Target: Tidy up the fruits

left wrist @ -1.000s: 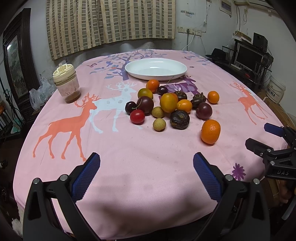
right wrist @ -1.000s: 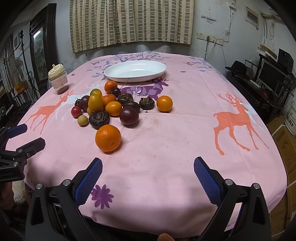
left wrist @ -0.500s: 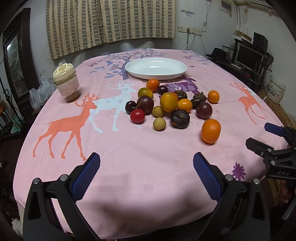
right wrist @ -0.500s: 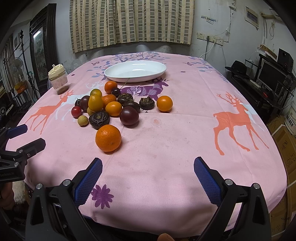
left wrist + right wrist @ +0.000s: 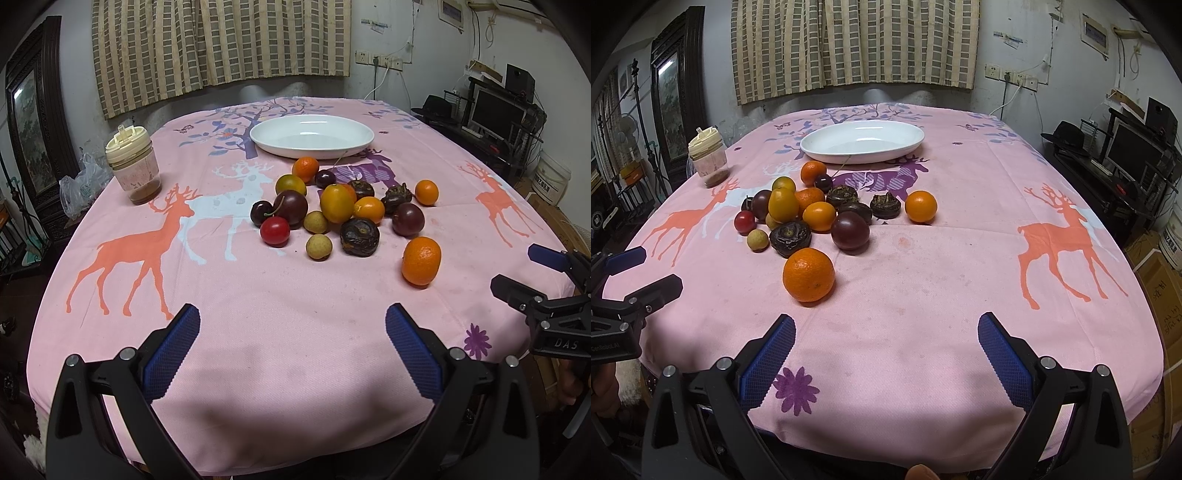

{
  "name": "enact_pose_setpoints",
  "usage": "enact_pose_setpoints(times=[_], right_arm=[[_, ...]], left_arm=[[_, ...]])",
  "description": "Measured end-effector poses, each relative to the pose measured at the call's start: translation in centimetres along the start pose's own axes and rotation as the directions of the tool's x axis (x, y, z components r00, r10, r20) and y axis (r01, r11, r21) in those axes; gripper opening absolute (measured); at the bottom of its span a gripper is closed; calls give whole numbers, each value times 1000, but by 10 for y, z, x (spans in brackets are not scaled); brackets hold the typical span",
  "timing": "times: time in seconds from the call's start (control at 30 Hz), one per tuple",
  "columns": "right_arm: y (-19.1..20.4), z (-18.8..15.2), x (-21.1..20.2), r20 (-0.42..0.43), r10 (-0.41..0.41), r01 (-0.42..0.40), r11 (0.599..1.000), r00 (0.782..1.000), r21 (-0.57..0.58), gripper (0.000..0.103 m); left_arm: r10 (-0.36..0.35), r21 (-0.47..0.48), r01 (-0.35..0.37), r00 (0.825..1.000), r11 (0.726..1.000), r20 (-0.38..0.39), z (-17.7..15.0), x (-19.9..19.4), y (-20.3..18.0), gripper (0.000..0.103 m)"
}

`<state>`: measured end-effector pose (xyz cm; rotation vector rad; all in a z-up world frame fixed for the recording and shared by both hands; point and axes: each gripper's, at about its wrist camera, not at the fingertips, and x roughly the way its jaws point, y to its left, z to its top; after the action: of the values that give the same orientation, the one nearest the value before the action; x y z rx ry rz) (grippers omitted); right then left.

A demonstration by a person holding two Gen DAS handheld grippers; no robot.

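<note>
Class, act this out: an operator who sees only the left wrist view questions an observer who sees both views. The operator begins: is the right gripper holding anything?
Observer: No. The right gripper is open, its blue pads wide apart above the tablecloth, with nothing between them.
Operator: Is anything tucked behind the tall yellow fruit?
Observer: Yes. A whole mandarin sits close beside it on the far side from your camera. Your view catches only a sliver of it.
</note>
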<state>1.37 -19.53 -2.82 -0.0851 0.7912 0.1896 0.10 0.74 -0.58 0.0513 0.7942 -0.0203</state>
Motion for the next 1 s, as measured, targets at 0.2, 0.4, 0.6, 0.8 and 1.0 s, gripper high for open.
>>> enact_pose_setpoints(times=[0.2, 0.4, 0.6, 0.8, 1.0], right_arm=[[6, 1, 0, 3, 21, -21, 1000, 1000, -2, 99], [21, 12, 23, 10, 136, -135, 990, 991, -37, 99], [30, 15, 38, -25, 137, -138, 990, 990, -43, 99], [35, 21, 47, -30, 149, -150, 988, 988, -47, 89], [41, 22, 77, -91, 181, -185, 982, 979, -40, 59]], left_arm=[[-4, -6, 4, 1000, 1000, -9, -6, 4, 4, 98], [4, -41, -6, 999, 999, -37, -9, 13, 17, 98], [6, -67, -9, 999, 998, -37, -10, 13, 27, 98], [-6, -85, 1, 998, 996, -63, -13, 24, 32, 98], [-5, -97, -2, 997, 995, -71, -15, 31, 39, 98]])
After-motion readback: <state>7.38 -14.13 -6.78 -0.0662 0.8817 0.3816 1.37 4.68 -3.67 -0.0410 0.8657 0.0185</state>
